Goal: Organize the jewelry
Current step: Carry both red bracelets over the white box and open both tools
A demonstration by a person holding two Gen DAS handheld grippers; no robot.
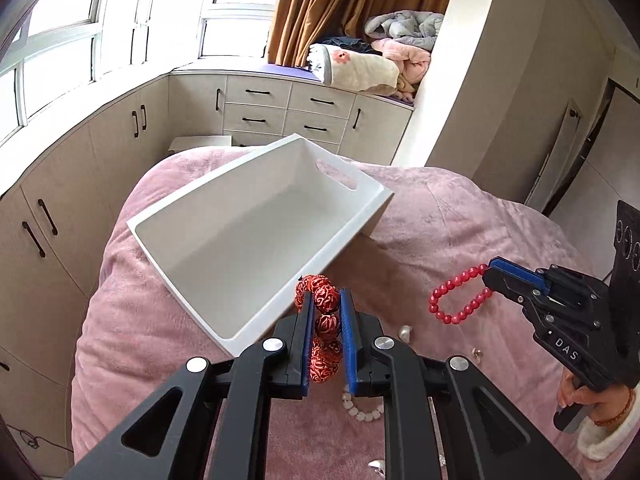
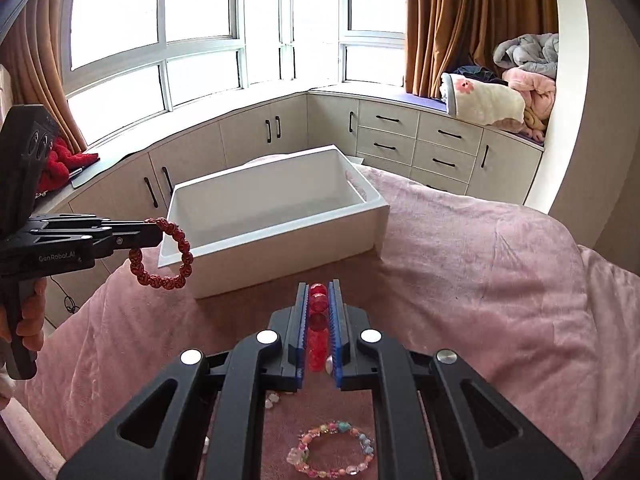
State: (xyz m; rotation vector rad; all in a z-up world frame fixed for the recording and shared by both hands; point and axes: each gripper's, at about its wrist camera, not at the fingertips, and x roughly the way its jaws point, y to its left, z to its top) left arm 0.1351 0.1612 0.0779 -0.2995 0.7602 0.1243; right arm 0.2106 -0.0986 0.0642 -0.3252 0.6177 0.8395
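My left gripper (image 1: 325, 298) is shut on a carved dark-red bead bracelet (image 1: 325, 332) and holds it above the bed, just before the near corner of the empty white box (image 1: 256, 236). In the right wrist view the left gripper (image 2: 158, 232) dangles that bracelet (image 2: 164, 254) beside the box's left end (image 2: 272, 216). My right gripper (image 2: 319, 286) is shut on a glossy red bead bracelet (image 2: 318, 326), short of the box's front wall. In the left wrist view the right gripper (image 1: 490, 276) holds this bracelet (image 1: 460, 294) in the air.
A pink blanket (image 2: 480, 280) covers the bed. A pastel multicolour bracelet (image 2: 332, 450) and small loose pieces (image 2: 272, 400) lie under my right gripper. A white bead bracelet (image 1: 362, 410) and earrings (image 1: 404, 332) lie under my left gripper. Cabinets (image 2: 400, 136) line the window wall.
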